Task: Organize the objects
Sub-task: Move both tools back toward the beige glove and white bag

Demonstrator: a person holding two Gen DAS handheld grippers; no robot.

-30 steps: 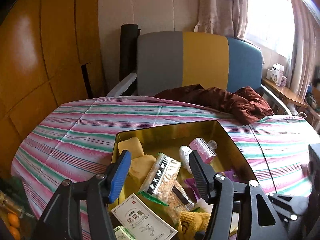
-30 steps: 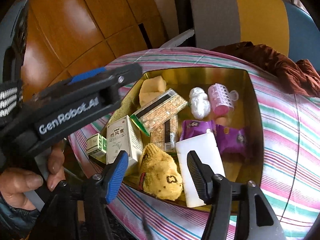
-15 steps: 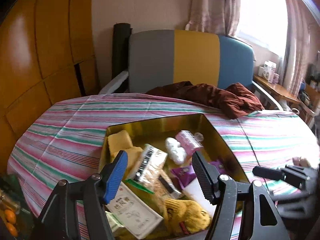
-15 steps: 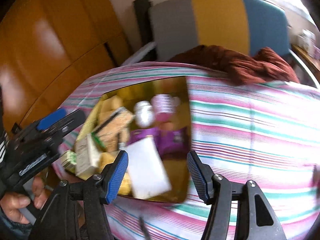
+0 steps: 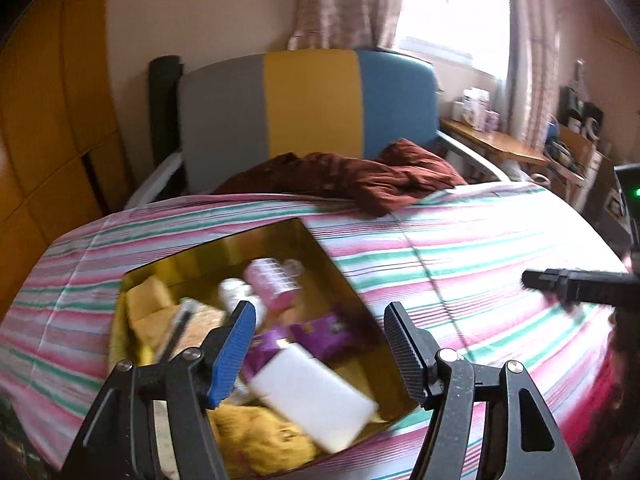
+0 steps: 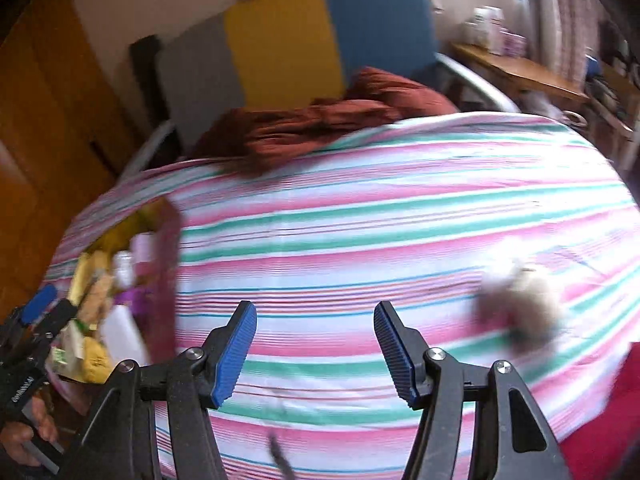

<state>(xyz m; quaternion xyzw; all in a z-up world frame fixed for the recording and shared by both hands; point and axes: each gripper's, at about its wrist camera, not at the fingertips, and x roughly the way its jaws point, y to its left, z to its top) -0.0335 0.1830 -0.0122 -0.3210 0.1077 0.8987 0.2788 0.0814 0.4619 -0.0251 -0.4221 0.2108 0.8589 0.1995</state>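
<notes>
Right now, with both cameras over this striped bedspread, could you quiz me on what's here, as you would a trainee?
1. True or false: the left gripper holds the flat white rectangular block.
2. Which lies inside the open gold metal box: A, the crumpled dark red cloth; B, the pink ribbed plastic roller?
3. Fill in: the right gripper hangs over the pink-and-green ______ bedspread.

Key: 1 false, its jaws are open and empty; 2 B; 3 striped.

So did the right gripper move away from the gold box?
Yes. The right gripper swung rightward: the gold metal box, earlier centred between its fingers, now sits at the view's left edge, with striped cloth ahead.
</notes>
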